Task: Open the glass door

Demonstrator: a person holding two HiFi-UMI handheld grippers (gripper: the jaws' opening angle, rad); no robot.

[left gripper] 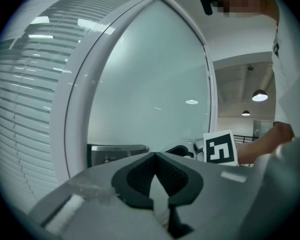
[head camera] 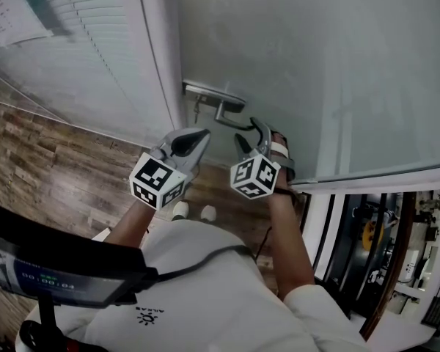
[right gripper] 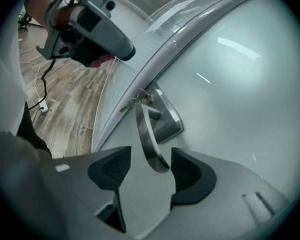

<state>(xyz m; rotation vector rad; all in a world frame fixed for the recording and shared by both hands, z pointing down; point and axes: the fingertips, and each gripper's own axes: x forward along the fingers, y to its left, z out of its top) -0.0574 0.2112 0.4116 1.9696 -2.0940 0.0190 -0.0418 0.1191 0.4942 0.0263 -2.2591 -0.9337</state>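
Glass door: The glass door (head camera: 315,64) is milky white. It fills the upper right of the head view, right in front of me.
Handle: The shiny metal handle (head camera: 231,116) is near the middle of the head view, by the door's left edge. It sticks out from a metal plate (right gripper: 165,116) on the glass.
My right claw: My right claw (right gripper: 150,156) is wide open. The end of the handle pokes in between its two black pads. The pads do not squeeze it. The end is closer to the pad on the right side of the right gripper view.
My left claw: My left claw (left gripper: 155,156) is closed, with the pad tips together and nothing in them. In the head view it sits just left of my right claw, a little apart, below the handle.
Cubes: Each claw has a cube with black and white squares, in the lower middle of the head view.
Around: A white door frame (head camera: 158,50) stands left of the glass. White blinds (head camera: 88,35) are in the upper left. A brown wood floor (head camera: 51,160) is at the left.
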